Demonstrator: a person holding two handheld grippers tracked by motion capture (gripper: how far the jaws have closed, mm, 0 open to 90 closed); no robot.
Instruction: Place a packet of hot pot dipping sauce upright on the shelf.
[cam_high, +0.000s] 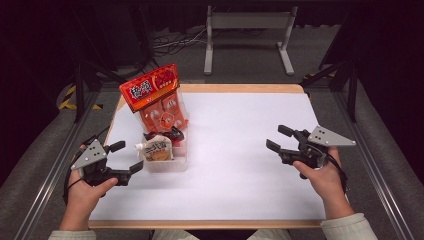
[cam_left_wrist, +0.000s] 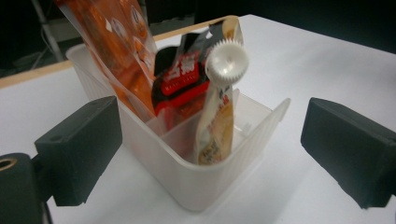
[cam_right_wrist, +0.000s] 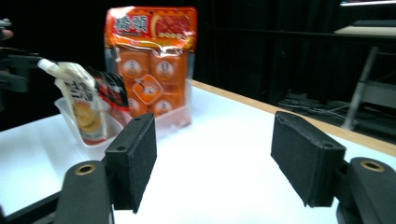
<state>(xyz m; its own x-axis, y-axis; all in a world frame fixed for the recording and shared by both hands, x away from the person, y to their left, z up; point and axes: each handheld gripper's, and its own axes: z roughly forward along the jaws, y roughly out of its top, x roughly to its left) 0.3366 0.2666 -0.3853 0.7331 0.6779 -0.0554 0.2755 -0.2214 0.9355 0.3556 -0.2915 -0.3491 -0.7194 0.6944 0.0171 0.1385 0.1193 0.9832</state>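
Note:
A clear plastic bin (cam_high: 168, 163) (cam_left_wrist: 187, 179) (cam_right_wrist: 103, 145) stands left of the table's middle. In it stand a tall orange snack bag (cam_high: 155, 97) (cam_left_wrist: 119, 51) (cam_right_wrist: 152, 60), a small black-and-red packet (cam_high: 167, 134) (cam_left_wrist: 182, 79) (cam_right_wrist: 111, 91) and a spouted pouch (cam_high: 156, 149) (cam_left_wrist: 219, 116) (cam_right_wrist: 81, 107) with a white cap. My left gripper (cam_high: 127, 156) (cam_left_wrist: 210, 158) is open just left of the bin, nothing between its jaws. My right gripper (cam_high: 279, 138) (cam_right_wrist: 215, 158) is open over the bare right side, well away from the bin.
The white table top (cam_high: 240, 165) has a wooden edge (cam_high: 240, 88) at the far side. A metal stand (cam_high: 248, 30) and cables lie on the floor beyond. Aluminium rails (cam_high: 372, 165) run along both sides of the table.

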